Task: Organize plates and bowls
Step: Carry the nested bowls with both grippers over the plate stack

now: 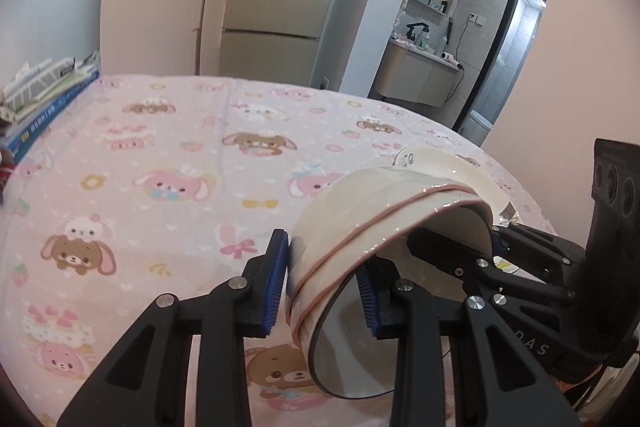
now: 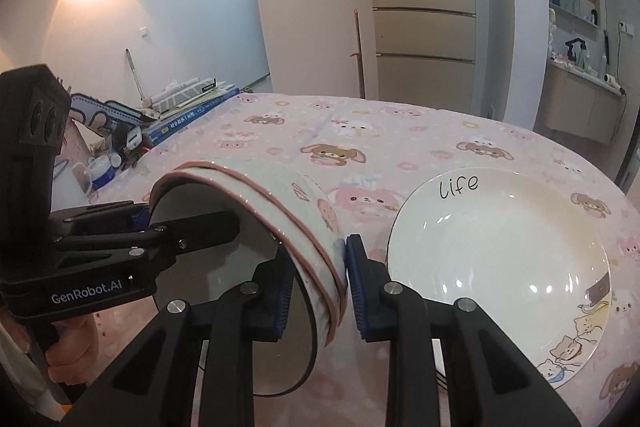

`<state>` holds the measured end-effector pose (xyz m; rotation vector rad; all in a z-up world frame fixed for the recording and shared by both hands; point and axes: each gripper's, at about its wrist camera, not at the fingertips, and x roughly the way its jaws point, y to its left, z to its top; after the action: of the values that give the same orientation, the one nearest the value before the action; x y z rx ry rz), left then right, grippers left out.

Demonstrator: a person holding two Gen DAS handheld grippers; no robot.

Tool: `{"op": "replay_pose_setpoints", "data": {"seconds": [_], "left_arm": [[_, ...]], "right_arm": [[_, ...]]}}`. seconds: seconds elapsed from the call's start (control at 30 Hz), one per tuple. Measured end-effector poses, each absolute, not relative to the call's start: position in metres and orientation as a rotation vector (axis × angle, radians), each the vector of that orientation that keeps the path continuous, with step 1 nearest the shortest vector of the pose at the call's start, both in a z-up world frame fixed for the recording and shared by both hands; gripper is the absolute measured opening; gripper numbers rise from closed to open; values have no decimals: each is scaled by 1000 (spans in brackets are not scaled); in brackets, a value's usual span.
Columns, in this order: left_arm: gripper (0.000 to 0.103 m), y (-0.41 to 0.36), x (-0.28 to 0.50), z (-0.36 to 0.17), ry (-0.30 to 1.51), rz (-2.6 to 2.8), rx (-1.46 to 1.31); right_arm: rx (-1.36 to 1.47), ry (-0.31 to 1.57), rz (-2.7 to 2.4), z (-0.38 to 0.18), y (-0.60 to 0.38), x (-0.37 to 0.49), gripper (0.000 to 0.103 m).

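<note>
A cream bowl (image 1: 360,227) with pink rim lines is tilted on its side above the table, its opening toward me. My left gripper (image 1: 322,287) is shut on its left wall, one pad outside and one inside. My right gripper (image 2: 318,291) is shut on the opposite wall of the same bowl (image 2: 280,199). A white deep plate (image 2: 500,247) with the word "life" and cartoon cats lies flat on the table to the right of the bowl. In the left wrist view the plate (image 1: 452,163) shows behind the bowl.
The table carries a pink cartoon tablecloth (image 1: 160,155). A stack of books and papers (image 1: 44,91) lies at the far left edge, with small clutter (image 2: 108,155) beside it. A fridge (image 2: 424,47) and a bathroom counter stand beyond the table.
</note>
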<state>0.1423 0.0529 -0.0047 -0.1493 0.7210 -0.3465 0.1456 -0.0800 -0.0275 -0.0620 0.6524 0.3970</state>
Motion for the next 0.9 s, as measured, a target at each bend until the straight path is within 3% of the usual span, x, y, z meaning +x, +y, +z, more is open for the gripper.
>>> {"op": "replay_pose_setpoints", "data": {"seconds": [0.37, 0.9], "left_arm": [[30, 12, 138, 32, 647, -415, -141], [28, -80, 166, 21, 706, -519, -107]], "right_arm": [[-28, 528, 324, 7, -117, 117, 27], [111, 550, 202, 2, -224, 123, 27]]}}
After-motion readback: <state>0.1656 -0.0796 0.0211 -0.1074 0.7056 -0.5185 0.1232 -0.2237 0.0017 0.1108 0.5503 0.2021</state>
